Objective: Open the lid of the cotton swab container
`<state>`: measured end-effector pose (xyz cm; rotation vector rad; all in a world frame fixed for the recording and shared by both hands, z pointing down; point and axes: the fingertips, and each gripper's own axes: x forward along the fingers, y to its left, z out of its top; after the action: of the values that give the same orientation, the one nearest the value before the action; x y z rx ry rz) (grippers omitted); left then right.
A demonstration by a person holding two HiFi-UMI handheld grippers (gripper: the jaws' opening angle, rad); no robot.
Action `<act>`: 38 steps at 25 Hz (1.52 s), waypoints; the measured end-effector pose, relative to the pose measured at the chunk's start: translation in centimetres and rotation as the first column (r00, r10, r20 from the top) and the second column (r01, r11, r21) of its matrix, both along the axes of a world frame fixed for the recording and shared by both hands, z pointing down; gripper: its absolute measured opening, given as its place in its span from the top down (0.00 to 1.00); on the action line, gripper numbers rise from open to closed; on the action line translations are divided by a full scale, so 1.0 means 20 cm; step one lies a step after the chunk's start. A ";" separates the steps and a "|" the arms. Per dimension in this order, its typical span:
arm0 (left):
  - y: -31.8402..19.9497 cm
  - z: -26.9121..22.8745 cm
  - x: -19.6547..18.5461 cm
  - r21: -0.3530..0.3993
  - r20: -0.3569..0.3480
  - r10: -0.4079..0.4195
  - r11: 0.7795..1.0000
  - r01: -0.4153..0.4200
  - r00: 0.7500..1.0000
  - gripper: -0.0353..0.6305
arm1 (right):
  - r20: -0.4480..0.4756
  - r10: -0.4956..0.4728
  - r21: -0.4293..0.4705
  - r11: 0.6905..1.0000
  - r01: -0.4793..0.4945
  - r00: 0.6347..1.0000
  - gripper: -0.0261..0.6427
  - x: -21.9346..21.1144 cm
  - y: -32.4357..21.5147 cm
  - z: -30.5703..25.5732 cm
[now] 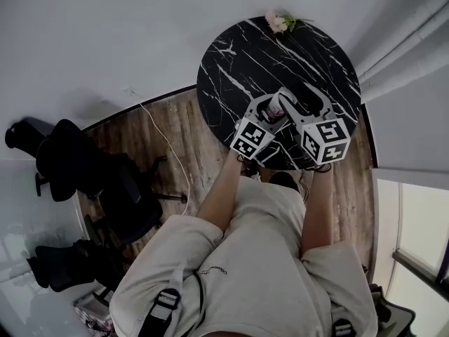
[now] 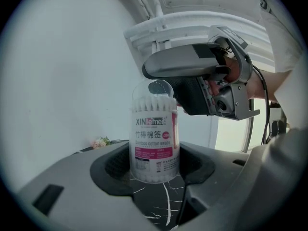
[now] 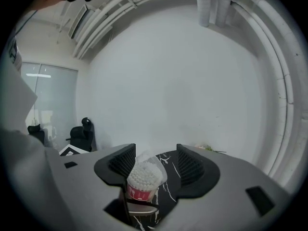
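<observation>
Two tools work the cotton swab container (image 2: 153, 134) on the counter (image 1: 238, 69): left tool (image 2: 154, 163) clamps its body, right tool (image 3: 155, 163) straddles the lid (image 2: 153, 91), jaws apart. A skewed pull could spill swabs (image 3: 143, 176).

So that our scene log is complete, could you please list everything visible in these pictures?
table: one, black marble, round, centre.
cotton swab container: one, clear, pink label, upright on table.
flower: one, pink, table's far edge.
office chairs: at least two, black, floor at left.
cable: one, white, on wooden floor.
left hand-held gripper: one, grey, closed on container's body.
right hand-held gripper: one, grey, jaws apart over container's top.
</observation>
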<state>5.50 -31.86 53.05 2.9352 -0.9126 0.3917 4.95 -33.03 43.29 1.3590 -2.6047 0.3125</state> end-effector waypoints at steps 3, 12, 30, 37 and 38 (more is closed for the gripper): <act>0.01 0.00 0.04 -0.010 -0.006 0.021 1.000 -0.021 1.000 0.55 | -0.023 0.029 0.012 1.000 -0.028 0.999 0.53 0.05 0.00 -0.01; 0.06 0.01 0.10 -0.016 -0.003 0.050 0.999 -0.050 0.999 0.55 | 0.010 0.160 0.033 0.987 -0.160 0.987 0.53 0.23 -0.02 -0.05; 0.00 -0.05 -0.01 0.010 -0.024 0.041 0.999 -0.041 0.999 0.55 | 0.014 0.347 -0.034 0.937 -0.347 0.938 0.53 0.32 -0.12 0.10; -0.03 -0.09 0.00 0.027 -0.033 0.049 0.998 -0.048 0.998 0.55 | -0.010 0.356 -0.054 0.933 -0.356 0.934 0.53 0.33 -0.16 0.16; -0.03 -0.09 0.00 0.029 -0.034 0.050 0.998 -0.049 0.998 0.55 | -0.013 0.357 -0.056 0.932 -0.357 0.934 0.53 0.33 -0.16 0.16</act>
<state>5.57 -32.52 51.17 2.9846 -0.8504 0.3320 11.57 -36.24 46.45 1.8079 -2.3132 0.4321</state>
